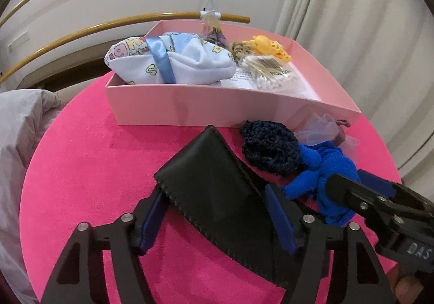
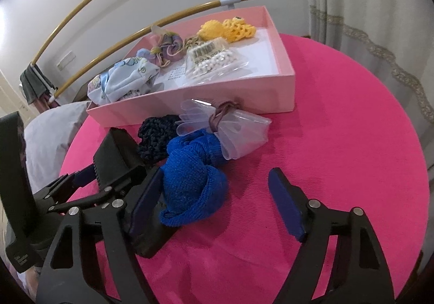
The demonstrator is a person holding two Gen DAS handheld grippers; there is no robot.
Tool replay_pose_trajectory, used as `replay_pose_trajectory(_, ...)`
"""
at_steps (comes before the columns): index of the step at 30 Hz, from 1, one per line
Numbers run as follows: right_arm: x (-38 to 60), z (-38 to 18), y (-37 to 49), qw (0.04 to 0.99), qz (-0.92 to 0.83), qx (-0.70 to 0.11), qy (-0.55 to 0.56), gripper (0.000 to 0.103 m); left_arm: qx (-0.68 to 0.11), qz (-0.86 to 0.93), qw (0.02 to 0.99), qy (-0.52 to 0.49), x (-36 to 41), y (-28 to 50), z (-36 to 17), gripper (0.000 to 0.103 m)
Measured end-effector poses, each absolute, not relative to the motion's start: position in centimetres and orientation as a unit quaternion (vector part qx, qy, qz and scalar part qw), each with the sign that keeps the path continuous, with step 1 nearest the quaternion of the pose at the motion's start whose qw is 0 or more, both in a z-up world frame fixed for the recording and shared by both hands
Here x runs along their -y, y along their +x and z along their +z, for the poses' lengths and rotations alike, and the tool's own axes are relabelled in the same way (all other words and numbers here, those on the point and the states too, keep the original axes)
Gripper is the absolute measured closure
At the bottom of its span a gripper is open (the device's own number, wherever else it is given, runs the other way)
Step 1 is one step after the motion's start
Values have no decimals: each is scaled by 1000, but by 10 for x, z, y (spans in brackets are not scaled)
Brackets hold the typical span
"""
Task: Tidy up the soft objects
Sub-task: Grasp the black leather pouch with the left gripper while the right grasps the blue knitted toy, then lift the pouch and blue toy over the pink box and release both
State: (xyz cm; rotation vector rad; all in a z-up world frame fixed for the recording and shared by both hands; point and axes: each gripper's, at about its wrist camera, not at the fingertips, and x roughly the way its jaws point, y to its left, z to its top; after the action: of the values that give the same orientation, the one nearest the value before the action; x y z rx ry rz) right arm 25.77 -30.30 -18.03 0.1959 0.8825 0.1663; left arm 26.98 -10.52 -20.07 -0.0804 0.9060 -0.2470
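Step in hand: pick-up of two loose items off the round table under hot-pink cloth (image 1: 95,154), for transfer to the shallow pale-pink cardboard box (image 1: 190,111) at the far side.

Left gripper (image 1: 215,192): straddling the flat black leather pouch (image 1: 217,181), mid-table, near side of the box. Pads against both long edges, at a middling gap. Pouch buckled into a ridge between them, so reads as a grip already biting. Near end of the pouch apparently down on the cloth, so no lift yet.

Right gripper (image 2: 214,203): just right of the left one, over the bright blue knitted piece (image 2: 190,181). Left pad touching the knit's left flank; right pad well clear, bare pink cloth between it and the knit. Not gripped; fingers fairly wide.

Also loose on the cloth, just near of the box wall: dark navy crocheted piece (image 1: 271,152), touching the blue knit, and a sheer lilac organza scrunchie (image 2: 230,124), overlapping the knit's far end.

Already in the box: baby-print cloth bundle with blue satin ribbon (image 1: 176,59) at left, clear bag of cotton swabs (image 1: 274,73) and yellow crocheted pieces (image 1: 271,48) at right.

Next move, as judged:
- Right: shift slightly left to centre on the knit, then close until it compresses.
- Watch for the scrunchie or the navy piece dragging along.
- Left: lift straight up, carry far over the box wall, release into the free floor in the middle.
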Motion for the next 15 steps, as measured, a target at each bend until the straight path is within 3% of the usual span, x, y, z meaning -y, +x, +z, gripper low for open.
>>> replay_pose_trajectory(2, 298, -183, 261, 895, 83, -428, 90, 32, -437, -122, 891, -33, 105, 269, -200, 40)
replay_pose_trajectory(7, 294, -189, 264, 896, 78, -428, 85, 51, -434, -119, 893, -22, 107, 270, -199, 38)
replay_pose_trajectory(9, 293, -190, 263, 896, 84, -427, 87, 64, -430, -122, 894, -22, 106, 268, -199, 43)
replay_pose_trajectory(15, 302, -186, 249, 898, 85, -420, 101, 67, -427, -134, 893, -53, 90, 262, -198, 59)
